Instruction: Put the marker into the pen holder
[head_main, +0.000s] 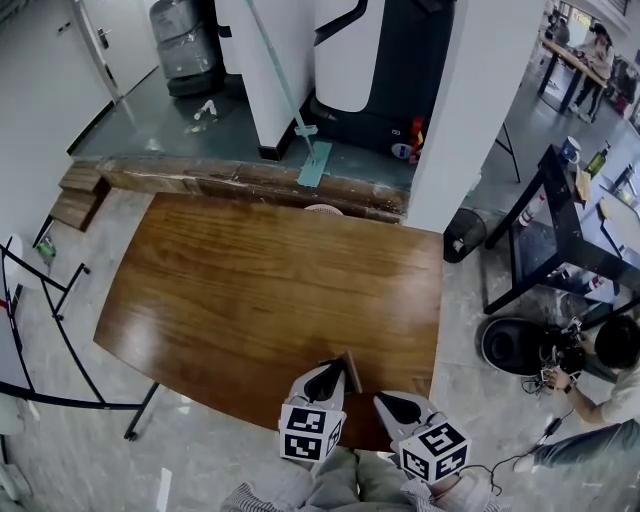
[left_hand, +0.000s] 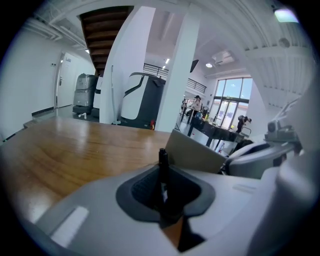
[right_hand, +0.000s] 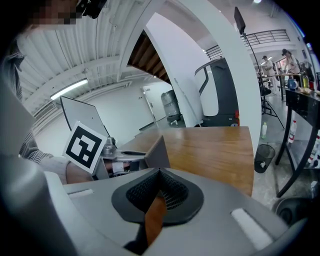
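A black marker (left_hand: 163, 164) stands upright between the dark pads of my left gripper (left_hand: 163, 182), which is shut on it. Just right of it and a little farther off is the grey, flat-sided pen holder (left_hand: 197, 152), apart from the marker. In the head view my left gripper (head_main: 330, 368) hovers over the near edge of the wooden table (head_main: 250, 290), with the holder (head_main: 350, 372) beside its tip. My right gripper (head_main: 395, 402) is close on the right, shut with nothing in it (right_hand: 160, 175). From its view the holder (right_hand: 155, 152) sits left of its jaws.
The table's front edge runs just under both grippers, with my knees below it. A black frame table (head_main: 560, 230) and a crouching person (head_main: 615, 360) are on the floor to the right. A thin black metal rack (head_main: 50, 300) stands to the left.
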